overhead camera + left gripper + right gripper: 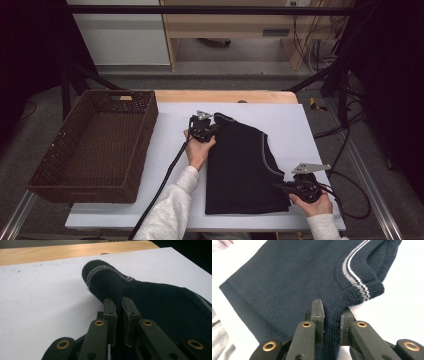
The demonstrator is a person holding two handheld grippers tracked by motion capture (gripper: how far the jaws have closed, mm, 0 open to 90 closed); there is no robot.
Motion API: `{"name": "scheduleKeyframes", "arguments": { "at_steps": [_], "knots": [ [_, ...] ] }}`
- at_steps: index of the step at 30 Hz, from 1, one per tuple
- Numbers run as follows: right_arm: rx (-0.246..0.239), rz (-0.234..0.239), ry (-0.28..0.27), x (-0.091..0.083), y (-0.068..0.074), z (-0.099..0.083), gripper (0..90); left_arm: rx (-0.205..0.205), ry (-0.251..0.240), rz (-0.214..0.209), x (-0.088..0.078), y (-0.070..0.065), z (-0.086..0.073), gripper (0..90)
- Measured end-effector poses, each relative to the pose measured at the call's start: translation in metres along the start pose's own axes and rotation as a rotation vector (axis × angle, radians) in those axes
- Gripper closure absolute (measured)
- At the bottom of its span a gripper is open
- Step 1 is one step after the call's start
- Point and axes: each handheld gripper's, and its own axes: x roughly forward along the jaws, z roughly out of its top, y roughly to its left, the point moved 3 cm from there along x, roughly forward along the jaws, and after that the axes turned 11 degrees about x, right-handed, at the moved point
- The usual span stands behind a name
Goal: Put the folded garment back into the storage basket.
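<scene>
The left gripper point(216, 126) pinches the far corner of a folded dark knit garment point(240, 167); the right gripper point(280, 188) pinches its near right edge. The garment lies flat on the white table point(290, 125), long axis running away from the person. Left of the garment sits a brown wicker basket point(95, 145), nothing inside

lab | black frame rig point(210, 10) | loose cables point(312, 47) | white table point(300, 125)
</scene>
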Motion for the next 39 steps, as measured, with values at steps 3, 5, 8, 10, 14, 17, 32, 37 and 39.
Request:
{"name": "scheduleKeyframes", "arguments": {
  "at_steps": [3, 5, 8, 10, 14, 17, 32, 37, 39],
  "knots": [
    [-0.002, 0.003, -0.008, -0.002, 0.002, 0.002, 80.1, 0.011, -0.011, -0.002, -0.004, -0.003, 0.004, 83.3],
    [-0.004, 0.005, -0.012, -0.003, 0.003, 0.003, 80.2, 0.009, -0.023, -0.010, -0.008, -0.004, 0.007, 83.4],
    [-0.011, 0.011, -0.029, -0.006, 0.006, 0.005, 80.3, 0.014, -0.034, -0.014, -0.015, -0.007, 0.011, 83.5],
    [-0.010, 0.013, -0.030, -0.007, 0.007, 0.006, 80.3, 0.018, -0.043, -0.017, -0.019, -0.008, 0.015, 83.5],
    [-0.024, 0.014, -0.037, -0.009, 0.010, 0.008, 80.5, 0.028, -0.064, -0.028, -0.027, -0.012, 0.021, 83.6],
    [-0.028, 0.013, -0.038, -0.010, 0.013, 0.009, 80.5, 0.035, -0.077, -0.035, -0.033, -0.013, 0.025, 83.6],
    [-0.062, 0.029, -0.066, -0.019, 0.024, 0.020, 80.7, 0.049, -0.117, -0.049, -0.058, -0.013, 0.039, 83.8],
    [-0.073, 0.031, -0.076, -0.024, 0.028, 0.024, 80.8, 0.059, -0.138, -0.049, -0.072, -0.013, 0.047, 83.8],
    [-0.081, 0.032, -0.084, -0.027, 0.031, 0.027, 80.8, 0.066, -0.145, -0.048, -0.077, -0.013, 0.051, 83.8]
  ]
}}
